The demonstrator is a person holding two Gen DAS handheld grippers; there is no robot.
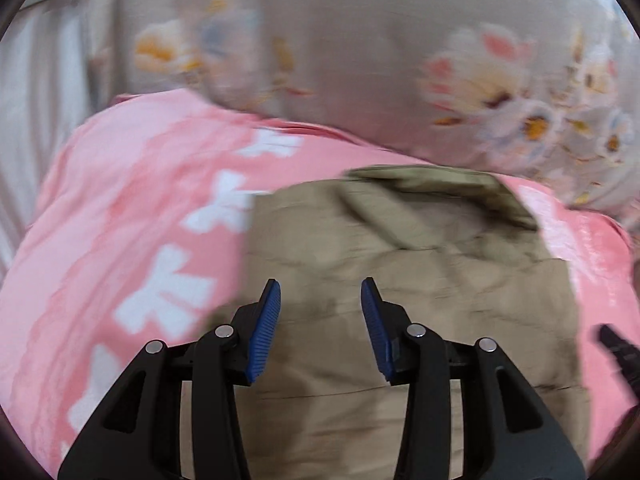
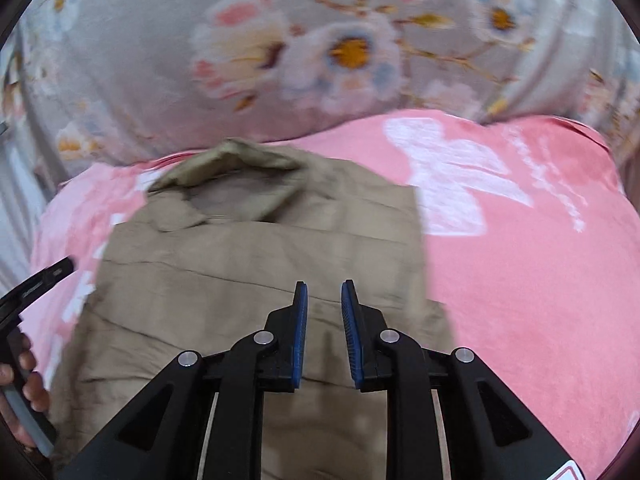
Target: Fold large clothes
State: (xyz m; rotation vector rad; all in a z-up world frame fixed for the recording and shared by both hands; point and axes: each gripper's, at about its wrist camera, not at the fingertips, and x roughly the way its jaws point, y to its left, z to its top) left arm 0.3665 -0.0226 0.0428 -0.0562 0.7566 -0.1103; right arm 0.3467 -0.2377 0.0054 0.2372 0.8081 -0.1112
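Two hand-held grippers (parted) above shirt (image 1: 400, 280)

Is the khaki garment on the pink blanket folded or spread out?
Folded, it seems: the khaki garment lies as a compact rectangle with straight side edges, collar on top, on the pink blanket.

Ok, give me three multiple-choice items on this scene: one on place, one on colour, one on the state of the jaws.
1. The khaki garment lies on:
A. the pink blanket
B. a wooden chair
C. a tiled floor

2. The shapes printed on the pink blanket are:
A. black
B. white
C. green

3. The left gripper and right gripper have jaws:
A. both clamped on cloth
B. one shut
C. both open, holding nothing

Key: A, pink shows around the garment; B, white shapes on pink; C, gaps between both pairs of jaws.
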